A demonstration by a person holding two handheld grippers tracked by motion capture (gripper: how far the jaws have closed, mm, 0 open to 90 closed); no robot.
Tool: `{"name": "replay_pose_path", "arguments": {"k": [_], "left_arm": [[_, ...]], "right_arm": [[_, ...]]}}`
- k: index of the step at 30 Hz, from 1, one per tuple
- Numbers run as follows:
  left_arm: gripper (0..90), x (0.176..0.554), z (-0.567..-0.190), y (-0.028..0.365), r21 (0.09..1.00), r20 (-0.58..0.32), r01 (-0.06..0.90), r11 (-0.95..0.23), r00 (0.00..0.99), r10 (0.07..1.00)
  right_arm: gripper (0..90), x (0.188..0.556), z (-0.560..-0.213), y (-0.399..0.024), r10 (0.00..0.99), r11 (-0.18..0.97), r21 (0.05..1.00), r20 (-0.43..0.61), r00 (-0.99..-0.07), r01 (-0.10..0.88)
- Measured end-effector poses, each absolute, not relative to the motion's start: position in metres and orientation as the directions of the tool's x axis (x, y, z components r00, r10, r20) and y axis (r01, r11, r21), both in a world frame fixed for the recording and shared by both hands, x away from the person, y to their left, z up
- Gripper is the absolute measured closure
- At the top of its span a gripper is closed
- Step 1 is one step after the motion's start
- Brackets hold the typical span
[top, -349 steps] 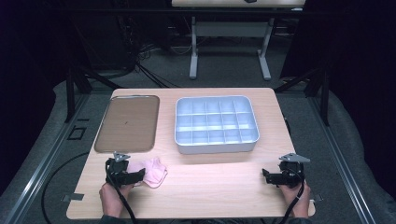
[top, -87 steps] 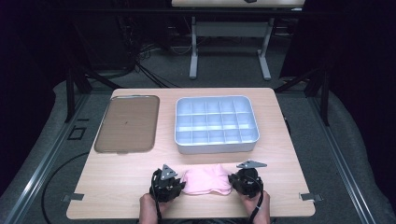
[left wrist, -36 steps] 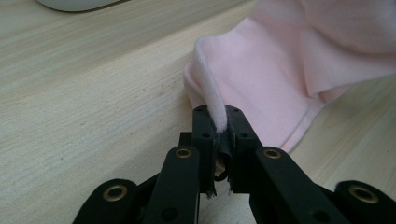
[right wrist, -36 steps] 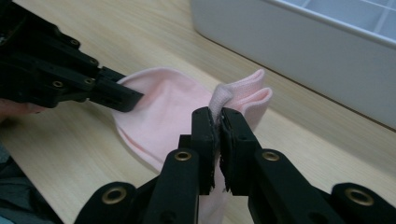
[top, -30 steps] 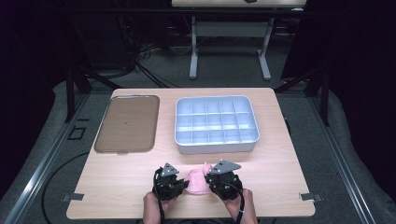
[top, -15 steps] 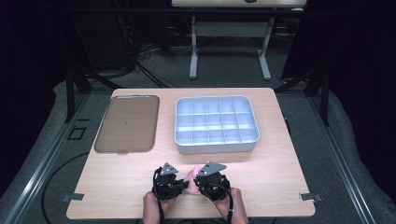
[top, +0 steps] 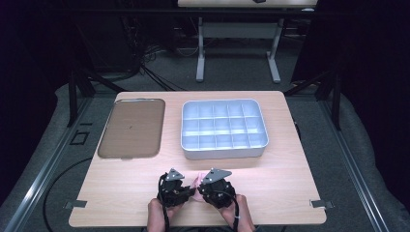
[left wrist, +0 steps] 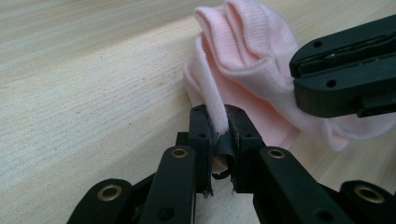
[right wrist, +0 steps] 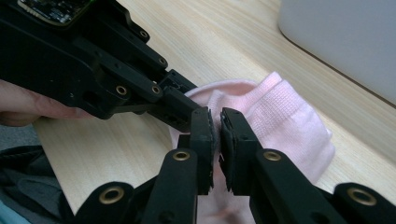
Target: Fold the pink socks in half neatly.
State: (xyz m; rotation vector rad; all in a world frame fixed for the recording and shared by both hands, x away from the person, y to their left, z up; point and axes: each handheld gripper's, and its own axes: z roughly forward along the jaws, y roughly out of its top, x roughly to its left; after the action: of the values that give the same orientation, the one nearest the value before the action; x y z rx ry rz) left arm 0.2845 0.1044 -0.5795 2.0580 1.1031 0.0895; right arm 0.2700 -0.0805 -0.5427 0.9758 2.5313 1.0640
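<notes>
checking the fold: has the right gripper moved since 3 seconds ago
Yes. The right gripper has slid left, from under the divided tray's right half to its left part, beside the left gripper.

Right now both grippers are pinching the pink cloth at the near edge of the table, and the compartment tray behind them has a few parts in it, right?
Not quite. In the high view the compartment tray has nothing in its cells. The rest holds: the left gripper and the right gripper are both shut on the pink cloth near the table's near edge.

The pink sock (left wrist: 252,60) is soft ribbed knit cloth, the counter (top: 290,179) pale matt wood grain, the divided tray (top: 223,128) smooth grey plastic.
</notes>
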Motion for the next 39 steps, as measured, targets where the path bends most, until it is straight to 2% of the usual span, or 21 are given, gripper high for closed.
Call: {"name": "replay_pose_path", "arguments": {"k": [1,5,8,14,18,25,33,39], "left_arm": [[81.4,0.284,-0.58,0.104,0.665,-0.284,0.677,-0.315,0.62,0.732],[81.2,0.284,-0.58,0.104,0.666,-0.283,0.676,-0.316,0.62,0.732],[81.0,0.284,-0.58,0.104,0.666,-0.281,0.674,-0.319,0.623,0.73],[80.9,0.284,-0.58,0.105,0.667,-0.288,0.677,-0.313,0.621,0.729],[80.9,0.285,-0.58,0.105,0.667,-0.287,0.675,-0.314,0.622,0.728],[80.8,0.286,-0.581,0.105,0.666,-0.293,0.677,-0.313,0.623,0.725],[79.7,0.286,-0.581,0.106,0.671,-0.297,0.674,-0.31,0.626,0.721],[78.6,0.285,-0.581,0.106,0.676,-0.291,0.668,-0.311,0.63,0.72]], "right_arm": [[80.6,0.27,-0.543,-0.081,0.653,0.512,0.701,0.058,-0.755,0.497],[60.2,0.272,-0.543,-0.082,0.647,0.505,0.695,0.088,-0.757,0.512],[54.5,0.27,-0.536,-0.092,0.655,0.479,0.71,0.103,-0.749,0.517],[51.9,0.271,-0.53,-0.13,0.73,0.399,0.723,0.121,-0.672,0.564],[56.9,0.279,-0.541,-0.15,0.792,0.339,0.7,0.148,-0.592,0.629],[53.9,0.286,-0.563,-0.132,0.788,0.388,0.668,0.116,-0.604,0.635],[44.8,0.289,-0.57,-0.116,0.778,0.415,0.659,0.101,-0.621,0.627],[32.3,0.29,-0.573,-0.113,0.791,0.435,0.648,0.057,-0.609,0.626]]}}
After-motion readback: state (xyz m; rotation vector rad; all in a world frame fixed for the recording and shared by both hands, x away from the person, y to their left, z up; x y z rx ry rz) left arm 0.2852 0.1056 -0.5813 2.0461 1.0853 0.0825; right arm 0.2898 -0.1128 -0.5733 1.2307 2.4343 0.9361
